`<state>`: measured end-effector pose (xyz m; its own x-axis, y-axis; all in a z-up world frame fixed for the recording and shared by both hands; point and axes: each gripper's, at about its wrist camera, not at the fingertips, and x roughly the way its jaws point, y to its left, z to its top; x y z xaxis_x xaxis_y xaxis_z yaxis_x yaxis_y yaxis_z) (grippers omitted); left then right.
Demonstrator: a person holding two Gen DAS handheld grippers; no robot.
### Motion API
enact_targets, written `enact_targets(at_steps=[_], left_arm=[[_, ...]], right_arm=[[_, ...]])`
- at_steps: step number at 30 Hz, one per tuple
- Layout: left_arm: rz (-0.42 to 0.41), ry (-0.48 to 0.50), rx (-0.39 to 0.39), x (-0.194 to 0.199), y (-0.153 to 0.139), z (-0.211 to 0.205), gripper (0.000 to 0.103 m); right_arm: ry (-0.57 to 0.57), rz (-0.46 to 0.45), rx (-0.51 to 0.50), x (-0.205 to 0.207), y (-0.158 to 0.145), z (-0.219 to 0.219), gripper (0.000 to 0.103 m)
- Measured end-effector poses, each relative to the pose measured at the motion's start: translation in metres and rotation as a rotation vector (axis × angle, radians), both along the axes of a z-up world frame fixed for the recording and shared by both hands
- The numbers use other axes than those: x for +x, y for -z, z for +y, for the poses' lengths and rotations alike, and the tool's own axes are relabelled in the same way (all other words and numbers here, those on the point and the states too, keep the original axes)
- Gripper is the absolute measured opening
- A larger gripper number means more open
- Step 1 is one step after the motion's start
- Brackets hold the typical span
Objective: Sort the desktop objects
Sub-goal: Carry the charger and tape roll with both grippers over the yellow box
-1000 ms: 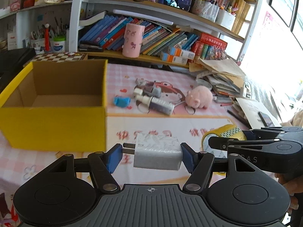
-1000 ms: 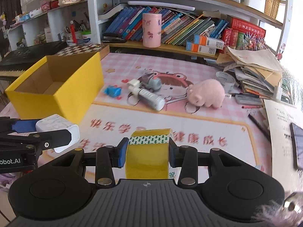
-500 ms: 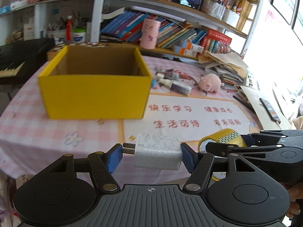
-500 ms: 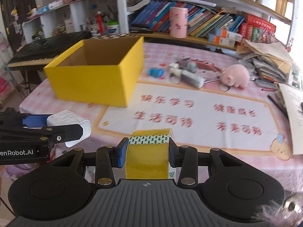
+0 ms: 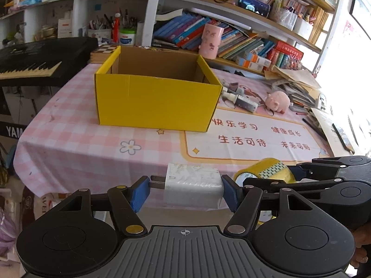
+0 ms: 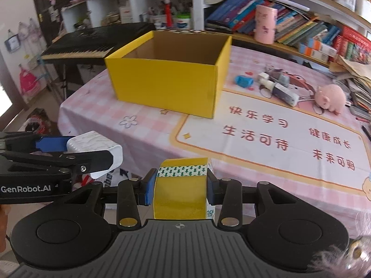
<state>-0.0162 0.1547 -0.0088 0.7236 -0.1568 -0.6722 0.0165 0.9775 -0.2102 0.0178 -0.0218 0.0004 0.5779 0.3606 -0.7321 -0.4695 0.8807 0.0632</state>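
Observation:
My left gripper [image 5: 185, 193] is shut on a white charger plug [image 5: 192, 188], its prongs against the left pad. My right gripper [image 6: 179, 186] is shut on a yellow tape roll [image 6: 180, 187]. The tape roll [image 5: 264, 172] also shows in the left wrist view, and the charger plug [image 6: 97, 150] in the right wrist view. Both grippers hang side by side off the table's near edge. An open yellow cardboard box [image 5: 155, 95] stands on the pink checked tablecloth; its floor is hidden by its front wall. Right of it lie a blue sharpener [image 6: 243, 81], a white-grey tube [image 6: 278, 90] and a pink pig toy [image 5: 278, 102].
A pink printed mat [image 5: 255, 139] covers the table's right half. Piled papers and books [image 5: 296, 85] crowd the far right. A black keyboard [image 5: 34, 62] stands left of the table. Shelves with books and a pink cup [image 5: 211, 41] line the back.
Both grippers have drawn back from the table, still holding the plug and the tape. The yellow box and the small objects now look farther away, and the table's near edge has come into view.

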Motion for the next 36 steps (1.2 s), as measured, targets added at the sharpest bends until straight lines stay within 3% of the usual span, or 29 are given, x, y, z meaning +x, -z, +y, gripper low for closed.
enact_targets(at_steps=[17,36], left_arm=[[-0.013,0.05,-0.003,0.009,0.001,0.0,0.066],[-0.029,-0.028,-0.018,0.009,0.001,0.028,0.066]], right_arm=[[0.018,0.001,-0.013,0.0,-0.001,0.004,0.038],[-0.076,-0.008,-0.058,0.011,0.0,0.036,0.038]])
